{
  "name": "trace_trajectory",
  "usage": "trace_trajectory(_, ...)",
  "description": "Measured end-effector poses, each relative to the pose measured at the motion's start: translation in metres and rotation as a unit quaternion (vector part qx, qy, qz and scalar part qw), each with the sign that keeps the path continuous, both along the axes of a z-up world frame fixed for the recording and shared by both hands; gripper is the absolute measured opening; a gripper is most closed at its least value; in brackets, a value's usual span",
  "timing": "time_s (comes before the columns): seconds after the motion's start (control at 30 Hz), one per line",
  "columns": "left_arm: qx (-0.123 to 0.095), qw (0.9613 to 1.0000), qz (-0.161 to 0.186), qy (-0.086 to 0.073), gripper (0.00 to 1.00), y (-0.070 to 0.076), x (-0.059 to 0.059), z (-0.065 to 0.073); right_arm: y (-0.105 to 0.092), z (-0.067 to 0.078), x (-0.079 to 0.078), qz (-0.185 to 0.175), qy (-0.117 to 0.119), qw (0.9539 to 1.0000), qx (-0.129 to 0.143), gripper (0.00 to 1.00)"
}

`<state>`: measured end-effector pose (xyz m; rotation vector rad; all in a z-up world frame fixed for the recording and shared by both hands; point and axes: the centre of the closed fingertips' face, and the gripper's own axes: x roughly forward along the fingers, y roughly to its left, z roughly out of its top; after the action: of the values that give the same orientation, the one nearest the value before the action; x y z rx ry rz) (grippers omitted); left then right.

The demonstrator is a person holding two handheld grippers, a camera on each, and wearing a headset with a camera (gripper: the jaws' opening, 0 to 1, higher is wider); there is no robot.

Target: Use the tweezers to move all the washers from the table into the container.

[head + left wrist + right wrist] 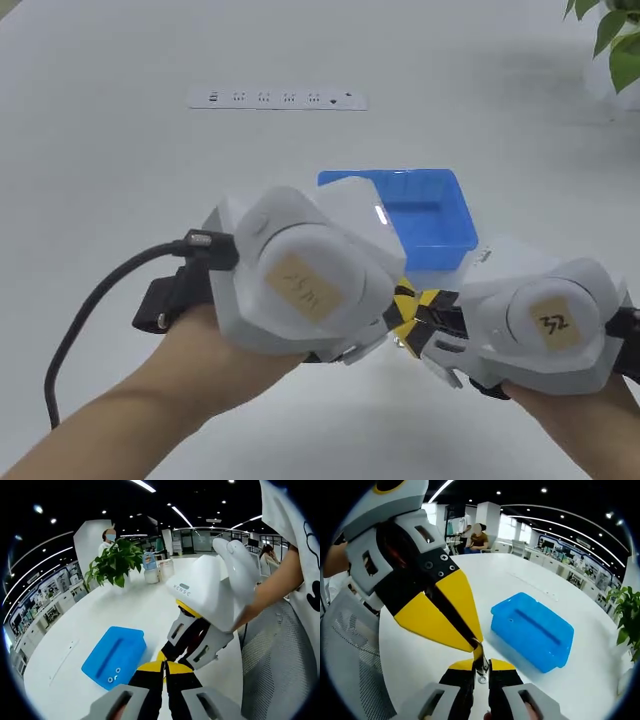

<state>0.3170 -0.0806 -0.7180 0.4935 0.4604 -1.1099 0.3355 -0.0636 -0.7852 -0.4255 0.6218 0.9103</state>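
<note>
- Right gripper view puts us right on the action: the right tool [481,672] has its yellow-tipped jaws drawn in tight, and they look clenched on the thin metal tip of the tweezers [480,661].
- Coming down from the upper left, the left tool [472,642] is clamped on the tweezers' dark shank. That's two grips on one slim instrument, tip to tip.
- My read is that this is a handover or a re-seat, with one tool steadying the tweezers while the other finds a better hold. A thin, springy piece like this twists easily in flat jaws.
- In the head view the left tool [398,305] and right tool [432,318] meet nose to nose above the table [150,180], both raised off it, just in front of the blue container [440,215].
- In the left gripper view the left tool [165,672] shows its jaws nearly together. Beyond them is the container [120,645], with two washers [114,675] lying at one end of its floor.
- So the container is near, within easy reach. I cannot tell whether any washers remain on the table.
- The power strip [277,98] lies well apart and out of the way.
</note>
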Motion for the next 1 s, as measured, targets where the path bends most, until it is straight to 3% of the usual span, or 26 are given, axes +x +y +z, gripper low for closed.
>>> trace_trajectory(0.17,0.0,1.0,-0.005,0.002,0.0,-0.001,0.0,0.0,0.0,0.0,-0.002,0.008,0.001,1.0,-0.004,0.06)
trace_trajectory(0.33,-0.005,0.9999,-0.003,0.013,0.0,0.0,-0.002,-0.001,-0.001,0.0,-0.004,0.021,0.004,0.9997,-0.009,0.06)
trace_trajectory(0.63,-0.007,0.9999,-0.003,0.013,0.0,-0.002,-0.001,-0.002,-0.002,-0.001,-0.004,0.027,0.007,0.9995,-0.016,0.06)
trace_trajectory(0.9,0.001,0.9999,-0.008,0.006,0.0,0.001,-0.002,-0.003,-0.001,-0.004,-0.005,0.084,0.009,0.9959,-0.033,0.08)
trace_trajectory(1.0,0.002,0.9999,-0.009,0.005,0.0,0.0,-0.002,-0.003,-0.004,-0.011,-0.007,0.106,0.013,0.9926,-0.056,0.08)
